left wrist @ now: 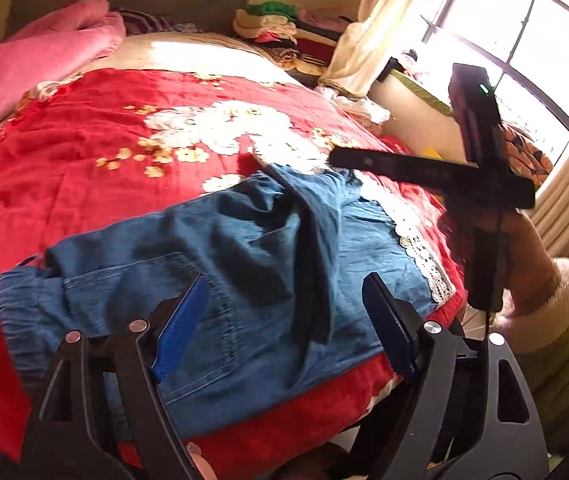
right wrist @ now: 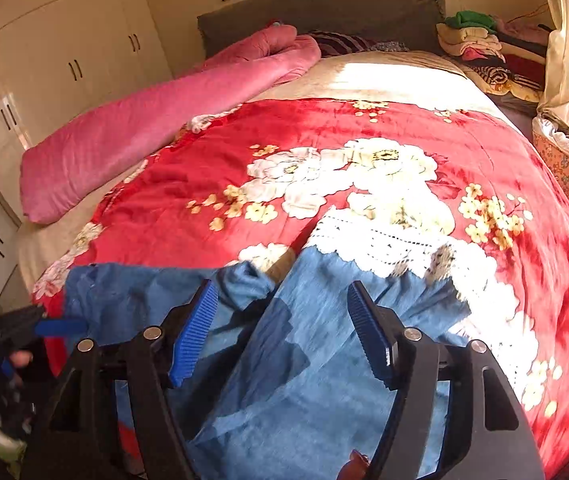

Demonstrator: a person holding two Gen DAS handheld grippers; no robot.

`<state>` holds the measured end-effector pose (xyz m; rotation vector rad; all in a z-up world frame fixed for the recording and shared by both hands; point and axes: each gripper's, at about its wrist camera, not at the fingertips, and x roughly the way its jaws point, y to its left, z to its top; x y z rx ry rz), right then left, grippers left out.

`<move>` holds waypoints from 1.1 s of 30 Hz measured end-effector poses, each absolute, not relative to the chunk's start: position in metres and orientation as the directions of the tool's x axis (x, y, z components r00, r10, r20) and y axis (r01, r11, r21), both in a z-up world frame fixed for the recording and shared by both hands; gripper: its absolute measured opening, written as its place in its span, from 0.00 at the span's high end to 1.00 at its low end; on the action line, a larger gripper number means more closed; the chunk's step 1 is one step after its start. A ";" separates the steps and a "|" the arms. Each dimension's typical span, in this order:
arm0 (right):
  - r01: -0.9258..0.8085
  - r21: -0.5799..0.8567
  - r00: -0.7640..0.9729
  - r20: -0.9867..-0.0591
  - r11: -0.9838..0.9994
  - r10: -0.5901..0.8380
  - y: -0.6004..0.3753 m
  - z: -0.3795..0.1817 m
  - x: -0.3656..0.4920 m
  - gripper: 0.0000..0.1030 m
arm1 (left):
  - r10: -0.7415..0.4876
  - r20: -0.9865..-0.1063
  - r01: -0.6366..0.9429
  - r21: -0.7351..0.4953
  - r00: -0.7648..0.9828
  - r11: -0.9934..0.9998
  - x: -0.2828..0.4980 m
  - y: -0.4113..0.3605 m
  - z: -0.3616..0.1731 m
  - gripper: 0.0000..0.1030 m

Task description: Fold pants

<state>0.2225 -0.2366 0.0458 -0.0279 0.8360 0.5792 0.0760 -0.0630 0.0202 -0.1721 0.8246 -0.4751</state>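
Observation:
Blue denim pants [left wrist: 244, 240] lie crosswise on the red floral quilt [left wrist: 104, 140] near the bed's front edge. Their elastic waist is to the left and a white lace hem [left wrist: 424, 256] to the right. My left gripper [left wrist: 286, 280] hovers open above the back pocket area, with nothing between its blue pads. A hand [left wrist: 532, 252] holds the right gripper's black handle [left wrist: 484, 272] at the right. In the right wrist view, the right gripper [right wrist: 280, 286] stands open over the pants [right wrist: 304, 360], just short of the lace hem [right wrist: 384, 240]. The left gripper's blue pad [right wrist: 60, 326] shows at the left edge.
A rolled pink blanket [right wrist: 144, 136] lies along the bed's left side. A grey headboard [right wrist: 324, 8] and a pile of folded clothes [right wrist: 480, 48] are at the far end. White wardrobes [right wrist: 64, 60] stand left; a window with a curtain [left wrist: 516, 40] is right.

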 end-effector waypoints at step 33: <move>-0.250 0.361 0.572 -0.694 0.899 0.438 -0.332 0.055 0.256 0.92 | -0.592 -0.662 0.491 -0.365 0.461 0.791 0.108 -0.116 -0.039 0.99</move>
